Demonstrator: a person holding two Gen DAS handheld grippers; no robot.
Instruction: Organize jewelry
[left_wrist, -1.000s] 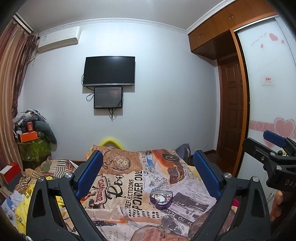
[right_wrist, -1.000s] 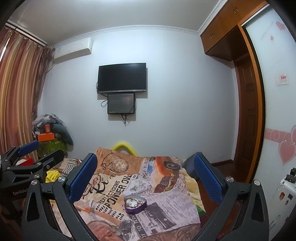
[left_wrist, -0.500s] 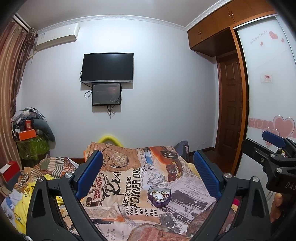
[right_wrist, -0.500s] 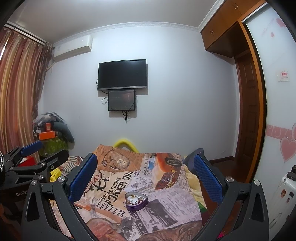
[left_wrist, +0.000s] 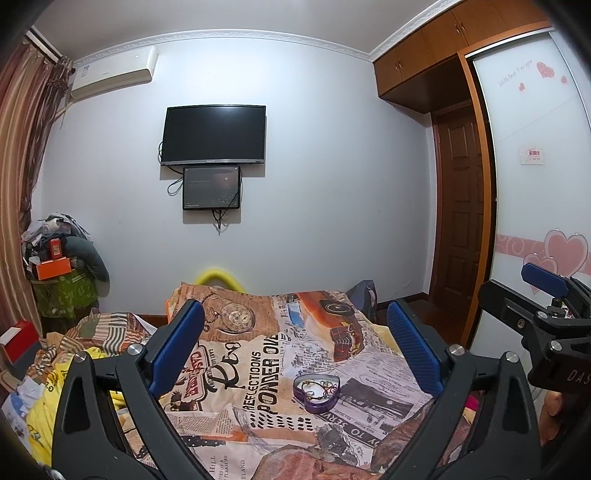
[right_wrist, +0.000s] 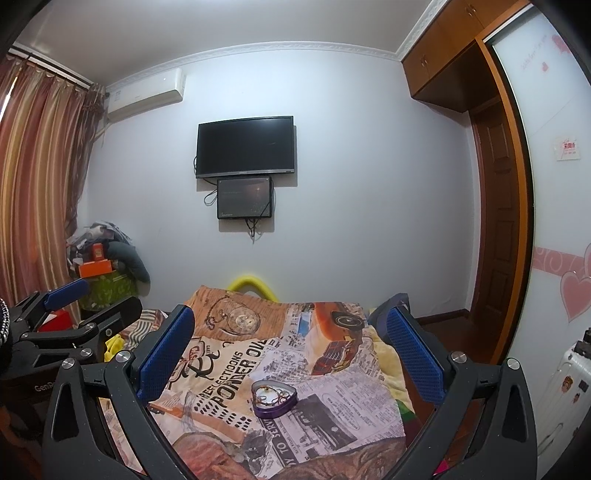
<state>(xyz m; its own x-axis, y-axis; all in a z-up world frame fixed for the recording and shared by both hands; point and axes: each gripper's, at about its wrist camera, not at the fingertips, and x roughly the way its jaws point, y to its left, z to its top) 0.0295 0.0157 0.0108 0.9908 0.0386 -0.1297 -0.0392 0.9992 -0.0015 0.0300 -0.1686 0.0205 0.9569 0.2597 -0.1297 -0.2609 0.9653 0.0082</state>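
A purple heart-shaped box (left_wrist: 316, 392) with gold jewelry inside lies open on the newspaper-print blanket (left_wrist: 258, 354). It also shows in the right wrist view (right_wrist: 274, 398). My left gripper (left_wrist: 295, 343) is open and empty, held above the bed with the box below and between its blue fingers. My right gripper (right_wrist: 291, 350) is open and empty too, above the same box. Each gripper shows at the edge of the other's view: the right one (left_wrist: 543, 291) and the left one (right_wrist: 70, 306).
A pile of clothes and an orange box (left_wrist: 51, 267) stands at the left. A TV (left_wrist: 215, 134) hangs on the far wall. A wooden door (left_wrist: 461, 218) and wardrobe panel (left_wrist: 535, 166) are at the right. Rumpled bedding (left_wrist: 74, 343) lies left of the blanket.
Both grippers have tilted down and eased a little toward the bed; the heart box sits higher and nearer in both views. Both stay open.
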